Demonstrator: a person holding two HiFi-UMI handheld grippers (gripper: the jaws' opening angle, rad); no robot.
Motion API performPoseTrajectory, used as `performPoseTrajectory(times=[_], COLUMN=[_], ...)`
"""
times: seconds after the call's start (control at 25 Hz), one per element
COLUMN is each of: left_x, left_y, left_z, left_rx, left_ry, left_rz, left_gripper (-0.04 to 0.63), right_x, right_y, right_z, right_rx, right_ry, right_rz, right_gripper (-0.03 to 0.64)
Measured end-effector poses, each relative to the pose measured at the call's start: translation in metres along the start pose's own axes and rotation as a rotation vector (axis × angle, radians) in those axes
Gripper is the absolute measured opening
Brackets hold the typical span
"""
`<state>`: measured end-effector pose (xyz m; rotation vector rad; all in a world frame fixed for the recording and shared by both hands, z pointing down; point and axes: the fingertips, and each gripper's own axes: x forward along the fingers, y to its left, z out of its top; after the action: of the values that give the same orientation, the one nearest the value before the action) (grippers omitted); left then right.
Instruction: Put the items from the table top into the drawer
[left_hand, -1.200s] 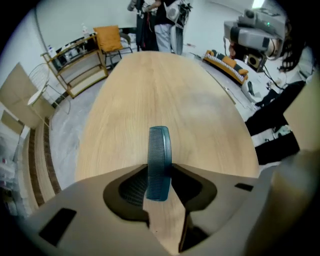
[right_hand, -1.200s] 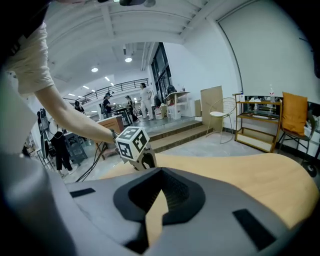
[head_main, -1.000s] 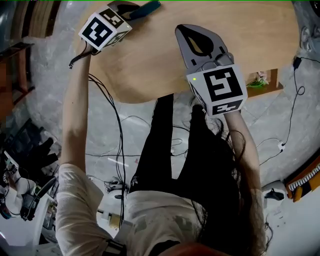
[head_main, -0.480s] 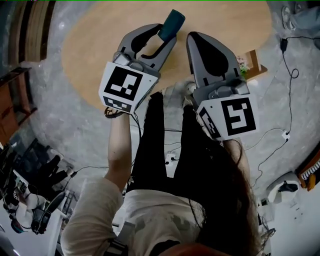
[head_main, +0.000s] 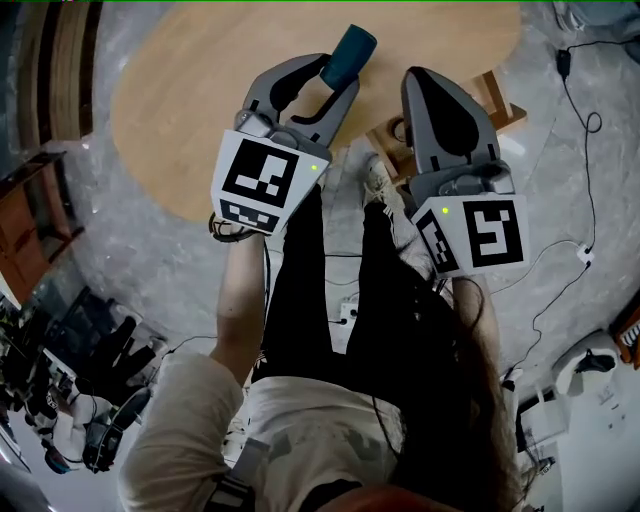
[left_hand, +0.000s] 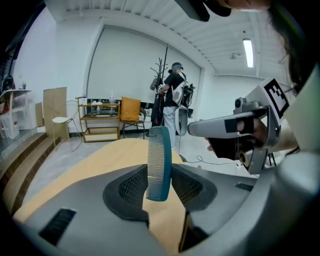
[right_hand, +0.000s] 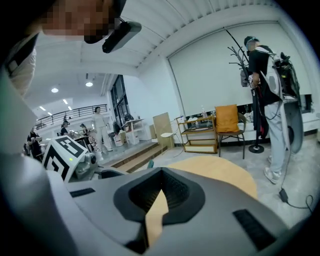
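Observation:
A teal comb (head_main: 349, 53) stands upright between the jaws of my left gripper (head_main: 325, 82), which is shut on its lower end. In the left gripper view the comb (left_hand: 159, 162) hangs in the air above the near edge of the round wooden table (left_hand: 112, 152). My right gripper (head_main: 441, 101) is level with it on the right, jaws together and nothing in them. Only a thin slit shows between the pads in the right gripper view (right_hand: 159, 190). Both grippers hover over the table's near rim (head_main: 190, 110). No drawer can be made out.
A small wooden stand (head_main: 497, 104) sits by the table's right edge. Cables (head_main: 578, 255) trail over the grey floor. A person with a backpack (right_hand: 270, 85) stands beyond the table, near a yellow chair (left_hand: 131, 110) and a shelf rack (left_hand: 100, 122).
Both grippers have drawn back from over the table toward the body and risen. The left one swung right with the comb. The two now sit close side by side.

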<state>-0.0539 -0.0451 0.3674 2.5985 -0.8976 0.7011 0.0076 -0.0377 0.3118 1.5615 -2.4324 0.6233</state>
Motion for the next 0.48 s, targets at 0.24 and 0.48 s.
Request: performPoseTrajectory(times=[0.24,0.48], left_x=[0.069,0.151], left_y=[-0.097,-0.165], left_z=[-0.036,-0.108], left_rx=[-0.004,0.052], left_ry=[0.112,0.32], left_rz=[-0.164,-0.185], left_gripper=[0.153,0.153], right_x=[-0.049,-0.101], right_y=[-0.083,-0.153], right_z=[-0.048,-0.112], right_rx=[0.032,0.096], right_ry=[0.05,0.141], right_rz=[-0.16,-0.258], right_gripper=[0.005,0.005])
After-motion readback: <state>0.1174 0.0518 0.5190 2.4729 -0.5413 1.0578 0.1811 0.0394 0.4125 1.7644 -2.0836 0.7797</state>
